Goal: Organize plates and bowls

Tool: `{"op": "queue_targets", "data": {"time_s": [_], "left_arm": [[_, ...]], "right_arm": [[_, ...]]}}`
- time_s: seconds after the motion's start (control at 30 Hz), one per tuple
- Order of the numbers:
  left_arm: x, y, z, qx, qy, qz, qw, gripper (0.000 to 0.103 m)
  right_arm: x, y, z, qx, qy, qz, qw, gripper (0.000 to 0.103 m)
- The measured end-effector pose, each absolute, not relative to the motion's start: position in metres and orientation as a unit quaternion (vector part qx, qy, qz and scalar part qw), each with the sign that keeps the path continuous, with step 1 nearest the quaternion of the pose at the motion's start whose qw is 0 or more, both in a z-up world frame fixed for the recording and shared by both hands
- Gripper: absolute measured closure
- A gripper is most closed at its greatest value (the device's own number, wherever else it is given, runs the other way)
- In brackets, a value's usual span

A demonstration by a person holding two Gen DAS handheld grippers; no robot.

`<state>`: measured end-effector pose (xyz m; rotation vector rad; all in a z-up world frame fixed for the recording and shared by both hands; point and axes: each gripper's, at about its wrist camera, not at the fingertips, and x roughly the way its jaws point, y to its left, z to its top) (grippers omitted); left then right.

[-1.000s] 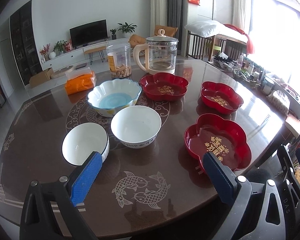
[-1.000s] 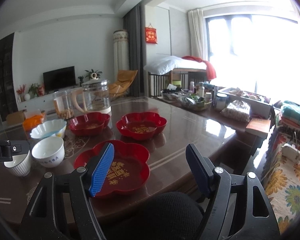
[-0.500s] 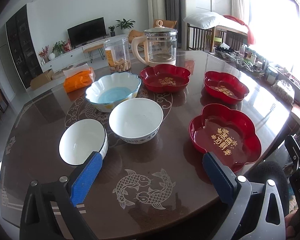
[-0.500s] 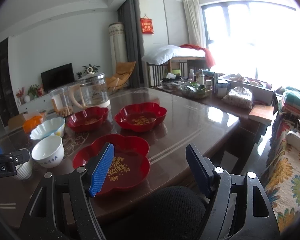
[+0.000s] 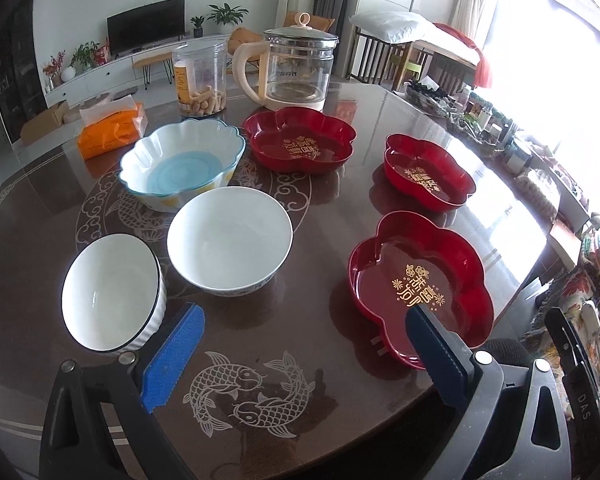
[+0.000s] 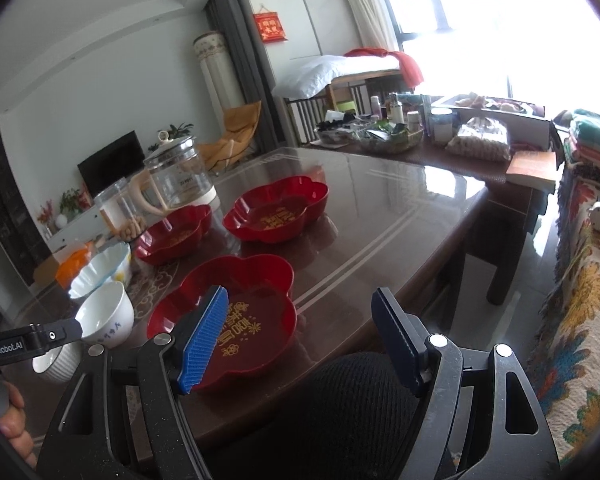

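"GenRobot.AI" is printed on the left gripper's arm in the right view; "DAS" shows on a black part at the left view's right edge. Gold characters mark each red plate, too stylised to read. Both the left gripper and right gripper have open, empty jaws. Three bowls and three plates sit apart on the table. Since a second ago both views have tipped lower and closer; nothing has shifted.
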<state>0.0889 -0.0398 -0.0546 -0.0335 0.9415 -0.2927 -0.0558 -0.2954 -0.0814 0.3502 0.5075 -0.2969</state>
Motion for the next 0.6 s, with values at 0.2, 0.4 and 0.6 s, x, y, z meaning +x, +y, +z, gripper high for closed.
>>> {"op": "queue_targets", "data": {"time_s": [0.2, 0.4, 0.6], "left_arm": [[0.127, -0.048, -0.039, -0.044, 0.487, -0.181, 0.853, 0.003], [0.181, -0.104, -0.029, -0.022, 0.504, -0.218, 0.836, 0.003], [0.262, -0.165, -0.058, 0.015, 0.553, -0.2, 0.809, 0.003]], "right_arm": [[-0.038, -0.322, -0.082, 0.212, 0.302, -0.087, 0.925, 0.025], [0.036, -0.381, -0.063, 0.156, 0.402, -0.04, 0.901, 0.025], [0.121, -0.446, -0.065, 0.178, 0.472, -0.041, 0.863, 0.025]]}}
